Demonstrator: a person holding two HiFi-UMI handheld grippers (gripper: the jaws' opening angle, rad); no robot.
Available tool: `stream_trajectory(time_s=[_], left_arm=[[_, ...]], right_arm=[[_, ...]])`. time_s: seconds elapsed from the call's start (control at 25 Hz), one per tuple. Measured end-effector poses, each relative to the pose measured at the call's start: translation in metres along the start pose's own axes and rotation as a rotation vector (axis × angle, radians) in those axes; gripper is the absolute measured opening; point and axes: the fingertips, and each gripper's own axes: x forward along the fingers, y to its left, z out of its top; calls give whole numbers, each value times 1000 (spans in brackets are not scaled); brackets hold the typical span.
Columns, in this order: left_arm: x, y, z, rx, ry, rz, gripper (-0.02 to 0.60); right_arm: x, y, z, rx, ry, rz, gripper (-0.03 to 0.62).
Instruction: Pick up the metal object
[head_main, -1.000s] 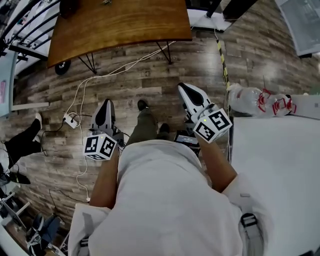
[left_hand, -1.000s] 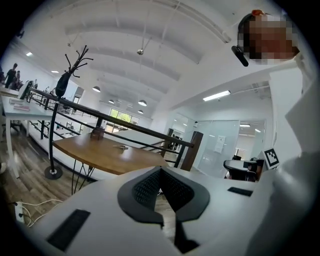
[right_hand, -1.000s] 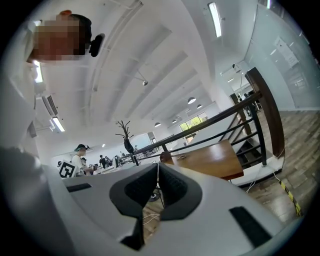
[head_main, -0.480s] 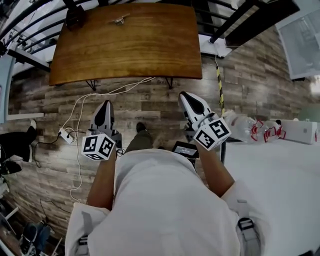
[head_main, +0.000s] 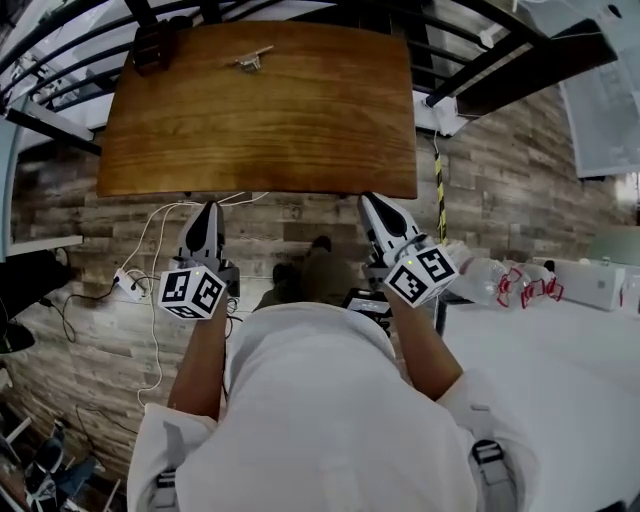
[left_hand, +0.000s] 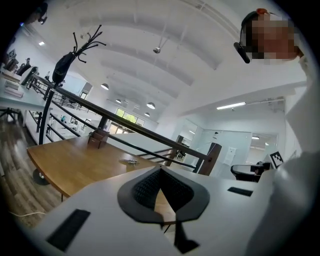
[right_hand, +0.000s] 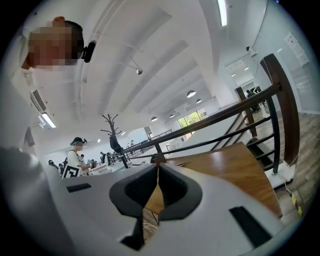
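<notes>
The metal object is small and silvery and lies near the far edge of a brown wooden table. In the left gripper view the metal object shows far off on the table. My left gripper and right gripper are held in front of my body, short of the table's near edge. Both point at the table, well away from the object. The left gripper's jaws are shut and hold nothing. The right gripper's jaws meet too, with nothing in them.
A dark brown box stands at the table's far left corner, before a black railing. White cables and a power strip lie on the wood floor. A white table to my right carries plastic bottles and a white box.
I have walked toward the wooden table, which now sits lower and larger in the head view, with the metal object in sight. Both grippers keep their stance and stay shut.
</notes>
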Motion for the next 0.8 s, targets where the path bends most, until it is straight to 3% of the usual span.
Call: stream_trajectory(time_s=[0.32, 0.64, 0.8], left_arm=[[103, 32, 19, 11, 7, 47, 5], [201, 43, 77, 70, -5, 127, 5], [239, 57, 84, 68, 19, 169, 5]], right_arm=[[105, -74, 18, 54, 16, 57, 26], [212, -125, 83, 56, 55, 210, 26], [254, -145, 92, 84, 73, 269, 26]])
